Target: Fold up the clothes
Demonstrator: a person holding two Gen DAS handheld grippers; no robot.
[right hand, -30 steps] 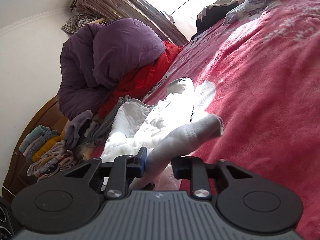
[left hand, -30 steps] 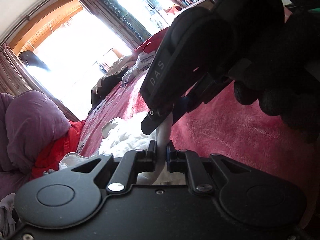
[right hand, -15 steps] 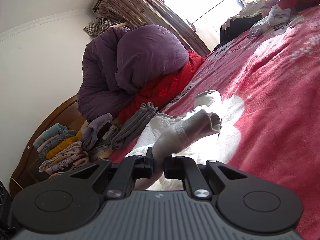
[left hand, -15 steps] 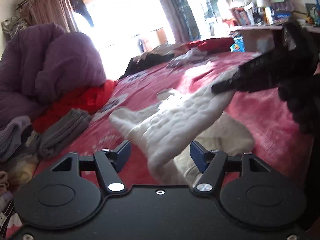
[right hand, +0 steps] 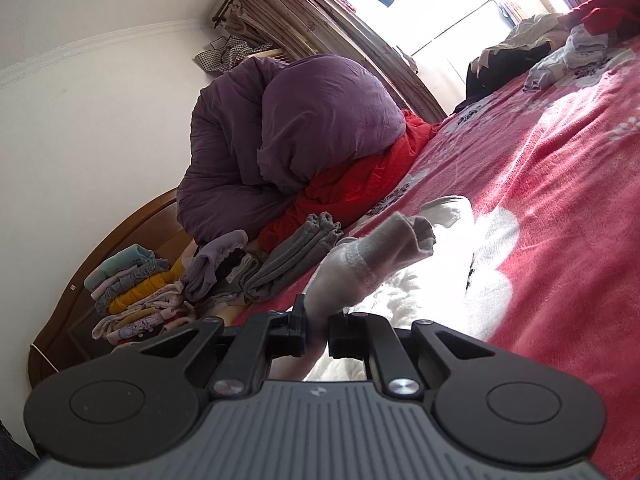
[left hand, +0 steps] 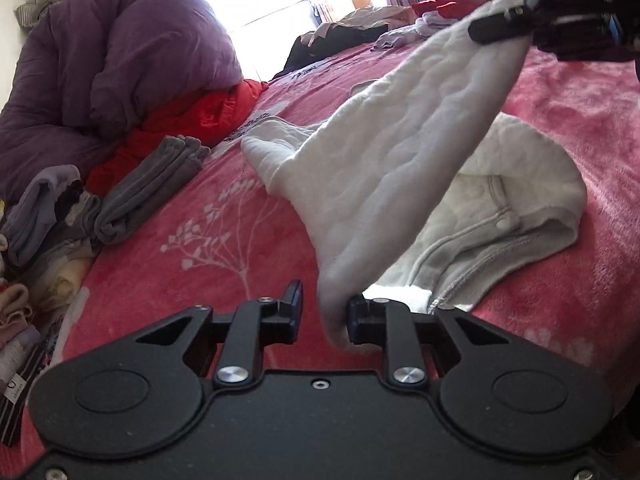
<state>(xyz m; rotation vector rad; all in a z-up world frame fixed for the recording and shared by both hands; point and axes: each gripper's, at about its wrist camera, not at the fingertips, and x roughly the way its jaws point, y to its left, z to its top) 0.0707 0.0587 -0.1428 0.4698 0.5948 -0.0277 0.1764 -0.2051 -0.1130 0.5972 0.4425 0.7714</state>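
My right gripper pinches the white quilted garment's cuff; left gripper jaws gape around cloth. Half-spread on the red bed; folded stacks wait nearby.

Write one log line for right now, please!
left gripper: open beside sleeve | right gripper: shut on white quilted fleece garment | red bed blanket

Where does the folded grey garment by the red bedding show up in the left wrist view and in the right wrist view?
Left wrist: the folded grey garment lies at left of centre, on the pink bedspread.
Right wrist: the garment sits just left of centre, above the gripper.
Shared landmark: the purple duvet heaped behind it.
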